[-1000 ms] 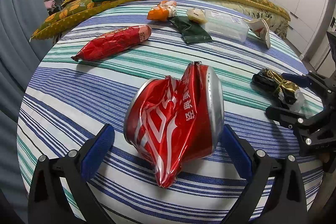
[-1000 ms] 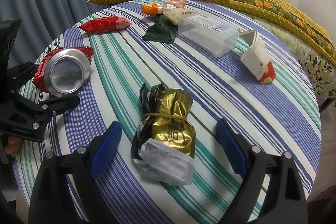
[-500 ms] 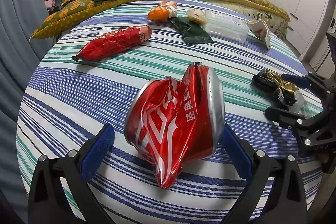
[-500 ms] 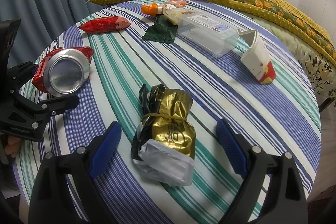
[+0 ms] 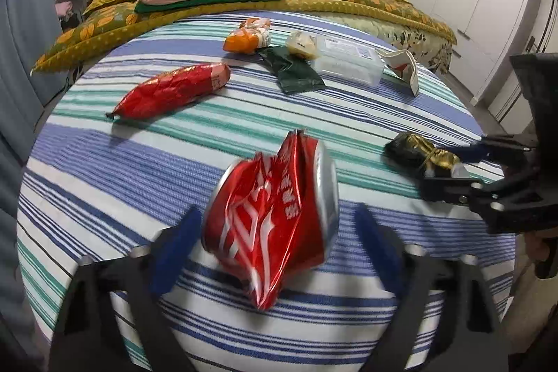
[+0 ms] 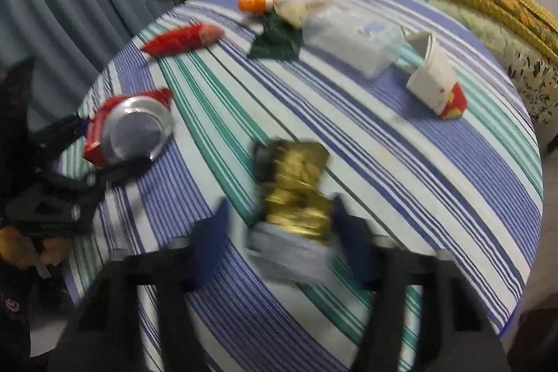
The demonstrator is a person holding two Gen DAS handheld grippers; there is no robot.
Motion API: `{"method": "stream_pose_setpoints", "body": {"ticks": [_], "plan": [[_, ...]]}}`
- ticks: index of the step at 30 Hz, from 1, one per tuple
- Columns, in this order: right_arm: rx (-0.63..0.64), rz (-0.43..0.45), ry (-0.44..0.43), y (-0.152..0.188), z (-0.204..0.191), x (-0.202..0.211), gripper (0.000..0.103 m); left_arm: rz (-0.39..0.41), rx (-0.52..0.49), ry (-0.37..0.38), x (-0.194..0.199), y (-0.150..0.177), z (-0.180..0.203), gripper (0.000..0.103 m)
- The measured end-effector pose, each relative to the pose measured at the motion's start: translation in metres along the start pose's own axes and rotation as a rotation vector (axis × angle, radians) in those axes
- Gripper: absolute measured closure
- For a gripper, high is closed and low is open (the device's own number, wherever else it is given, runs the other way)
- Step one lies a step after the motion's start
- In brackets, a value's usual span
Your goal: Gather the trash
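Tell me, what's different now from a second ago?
Both grippers are closing. The left gripper has narrowed around the crushed red can, its right pad not yet touching. The right gripper has closed in on the gold wrapper, which looks nudged. The other litter on the striped cloth lies as before.

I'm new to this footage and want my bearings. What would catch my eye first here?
A crushed red can lies on the striped tablecloth between the closing jaws of the left gripper. Beside it, the right gripper is closing around a crumpled gold wrapper. Farther back lie a red snack bag and a clear plastic box.
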State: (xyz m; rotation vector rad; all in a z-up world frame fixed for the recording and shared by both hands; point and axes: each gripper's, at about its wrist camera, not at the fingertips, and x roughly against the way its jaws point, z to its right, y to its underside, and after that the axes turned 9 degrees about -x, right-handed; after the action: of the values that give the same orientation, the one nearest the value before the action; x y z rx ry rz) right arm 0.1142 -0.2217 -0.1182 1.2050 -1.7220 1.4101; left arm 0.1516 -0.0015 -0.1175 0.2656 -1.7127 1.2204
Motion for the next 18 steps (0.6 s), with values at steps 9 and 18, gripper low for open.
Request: {"method": "stream_pose_setpoints", "body": {"ticks": [9, 18], "plan": [[-0.101, 0.14, -0.068, 0.03, 0.074, 0.077, 0.063, 0.066, -0.026, 0.046, 0.024, -0.023, 0.05, 0.043], [-0.369, 0.181, 0.179, 0.096, 0.265, 0.137, 0.063, 0.113, -0.162, 0.316, 0.02, -0.084, 0.214, 0.043]]}}
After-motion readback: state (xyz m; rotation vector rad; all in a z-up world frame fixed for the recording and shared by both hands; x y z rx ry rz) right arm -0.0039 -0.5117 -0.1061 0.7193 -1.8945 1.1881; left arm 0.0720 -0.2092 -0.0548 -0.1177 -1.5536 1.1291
